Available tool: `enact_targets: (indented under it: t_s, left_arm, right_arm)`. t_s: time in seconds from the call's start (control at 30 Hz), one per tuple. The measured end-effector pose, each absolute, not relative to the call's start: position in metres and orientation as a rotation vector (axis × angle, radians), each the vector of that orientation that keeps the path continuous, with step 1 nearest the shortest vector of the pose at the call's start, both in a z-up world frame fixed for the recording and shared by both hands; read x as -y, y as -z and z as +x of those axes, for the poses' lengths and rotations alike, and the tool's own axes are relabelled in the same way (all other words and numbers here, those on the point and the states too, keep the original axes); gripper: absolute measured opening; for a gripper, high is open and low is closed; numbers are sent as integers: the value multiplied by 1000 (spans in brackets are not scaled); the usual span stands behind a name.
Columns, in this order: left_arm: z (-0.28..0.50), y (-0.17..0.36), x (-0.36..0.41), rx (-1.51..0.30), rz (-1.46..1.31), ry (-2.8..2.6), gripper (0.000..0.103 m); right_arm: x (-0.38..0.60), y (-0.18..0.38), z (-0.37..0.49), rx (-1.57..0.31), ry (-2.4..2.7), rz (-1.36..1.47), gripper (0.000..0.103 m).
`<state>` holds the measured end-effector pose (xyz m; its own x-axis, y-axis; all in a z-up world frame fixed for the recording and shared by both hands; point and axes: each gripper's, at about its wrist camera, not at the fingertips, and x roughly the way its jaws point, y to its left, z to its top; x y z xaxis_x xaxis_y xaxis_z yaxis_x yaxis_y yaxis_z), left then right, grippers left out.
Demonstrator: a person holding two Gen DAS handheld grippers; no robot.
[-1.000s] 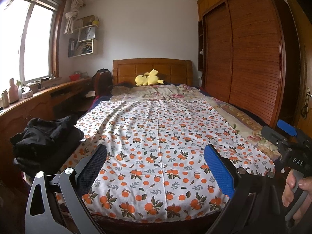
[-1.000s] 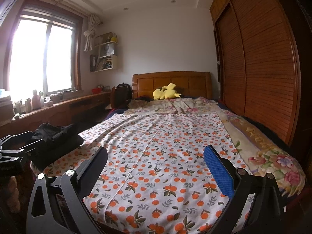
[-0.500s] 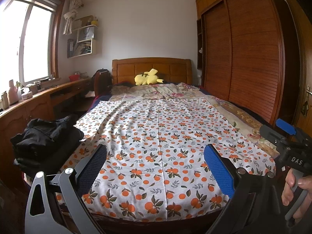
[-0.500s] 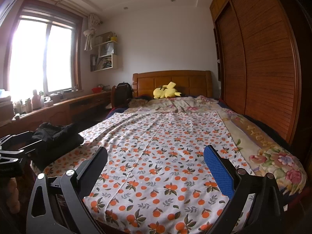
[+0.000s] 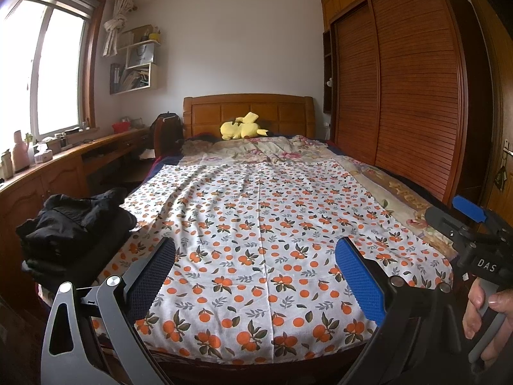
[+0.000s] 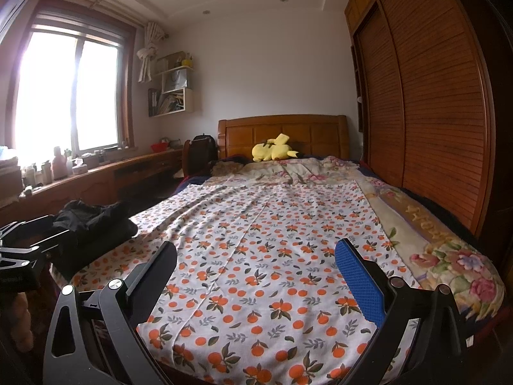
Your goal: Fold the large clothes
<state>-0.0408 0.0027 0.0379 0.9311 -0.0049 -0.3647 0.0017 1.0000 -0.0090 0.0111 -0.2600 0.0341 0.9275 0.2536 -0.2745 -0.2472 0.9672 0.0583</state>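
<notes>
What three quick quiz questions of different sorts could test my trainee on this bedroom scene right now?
1. True or false: the left gripper is shut on the orange-print cloth.
2. Which lies by the headboard? A) yellow plush toy B) laptop C) shoes
3. Fill in: the black clothes pile sits off the cloth's ____ side.

Key: 1 false, both it and the right gripper are open, holding nothing; 2 A; 3 left.

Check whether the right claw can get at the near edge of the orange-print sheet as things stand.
Probably yes. The right claw is open and empty, the orange-print sheet lies flat just ahead, and nothing sits between them; the black clothes pile is off to the left.
</notes>
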Motion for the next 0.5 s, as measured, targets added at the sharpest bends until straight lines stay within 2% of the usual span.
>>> enact_targets:
  t_s: [0.5]
  left_arm:
    - [-41, -35, -2, -377, -10, 10, 101]
  right_arm:
    - [260, -32, 13, -290, -255, 22, 95]
